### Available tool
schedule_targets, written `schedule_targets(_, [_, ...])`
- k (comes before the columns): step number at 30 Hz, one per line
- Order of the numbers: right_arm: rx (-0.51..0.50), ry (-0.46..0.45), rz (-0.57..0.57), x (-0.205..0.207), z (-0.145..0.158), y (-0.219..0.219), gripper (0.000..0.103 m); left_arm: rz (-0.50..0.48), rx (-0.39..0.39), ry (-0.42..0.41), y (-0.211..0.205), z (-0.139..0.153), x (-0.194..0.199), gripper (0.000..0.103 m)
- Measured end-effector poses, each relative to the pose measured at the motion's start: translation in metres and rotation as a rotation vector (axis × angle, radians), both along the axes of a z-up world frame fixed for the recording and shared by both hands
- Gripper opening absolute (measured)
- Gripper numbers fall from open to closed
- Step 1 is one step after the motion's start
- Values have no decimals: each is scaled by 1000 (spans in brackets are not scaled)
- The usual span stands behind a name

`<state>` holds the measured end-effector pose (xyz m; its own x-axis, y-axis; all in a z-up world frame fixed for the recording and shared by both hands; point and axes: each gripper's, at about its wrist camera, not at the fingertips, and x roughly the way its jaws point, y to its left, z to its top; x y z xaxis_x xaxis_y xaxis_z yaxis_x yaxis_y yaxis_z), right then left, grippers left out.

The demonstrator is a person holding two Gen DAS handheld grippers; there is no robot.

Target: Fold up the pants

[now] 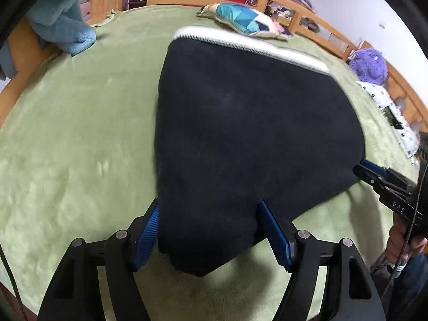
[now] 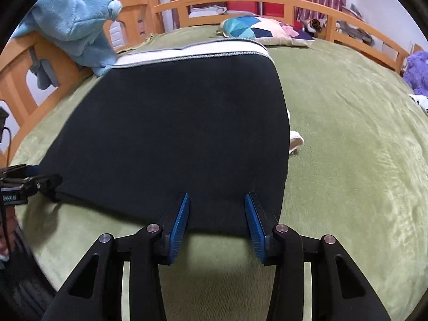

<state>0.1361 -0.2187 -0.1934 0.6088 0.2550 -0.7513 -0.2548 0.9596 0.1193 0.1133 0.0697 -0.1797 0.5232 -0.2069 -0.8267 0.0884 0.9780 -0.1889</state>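
The black pants [image 1: 254, 123] lie folded on the green blanket [image 1: 80, 133], with a white-lined edge [image 1: 251, 42] at the far side. My left gripper [image 1: 211, 214] is open, and the near corner of the pants lies loose between its blue pads [image 1: 275, 235]. My right gripper [image 2: 217, 203] is also open. Its fingertips rest over the near edge of the pants [image 2: 174, 123], with flat cloth between them and nothing pinched. Each gripper shows in the other's view: the right gripper [image 1: 374, 179] at the pants' right corner, the left gripper [image 2: 40, 184] at their left corner.
A wooden rail [image 2: 267, 0] rings the bed. A light blue fleece [image 2: 72, 24] hangs over its left side. A patterned pillow [image 2: 251, 28] lies at the far end and a purple plush [image 1: 369, 64] at the right. A white bit of cloth [image 2: 295, 139] pokes out beside the pants.
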Motion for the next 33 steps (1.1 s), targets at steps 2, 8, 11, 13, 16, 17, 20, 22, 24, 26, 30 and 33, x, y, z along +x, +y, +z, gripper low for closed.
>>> schedule_targets(2, [57,-18,8,-1,15,-9,43,-3,-1,-33,2,13,5,70])
schedule_targets(8, [37,-109,-8,36,49,-13,43,-5,28,-108,-4,40,46,70])
schedule_targets(11, [43,-148,-21,69,59,-8,43,-10,54,-127,-12,45,76,70])
schedule_targets(13, [41,-164,-28,88,62,-3,43,-14,61,-137,-18,47,100,70])
schedule_targets(16, [66,-172,-9,118,58,10,43,-16,64,-138,-25,42,128,70])
schedule_targets(17, [60,-161,1,131,50,17,43,-11,79,-138,-28,40,133,70])
schedule_targets(20, [-15,-139,-17,153,23,28,43,9,142,-122,-34,22,153,70])
schedule_targets(22, [-44,-175,-13,153,18,30,43,24,199,-102,-36,8,162,70])
schedule_targets(24, [-33,-166,-20,155,18,28,43,22,210,-96,-37,1,165,74])
schedule_targets(26, [-37,-154,-25,158,16,27,43,24,197,-102,-36,-1,164,76])
schedule_targets(30, [-50,-150,-43,156,17,26,43,43,201,-64,-31,-2,150,77])
schedule_targets(33, [-86,-147,-76,140,17,25,45,53,203,-36,-26,-5,123,77])
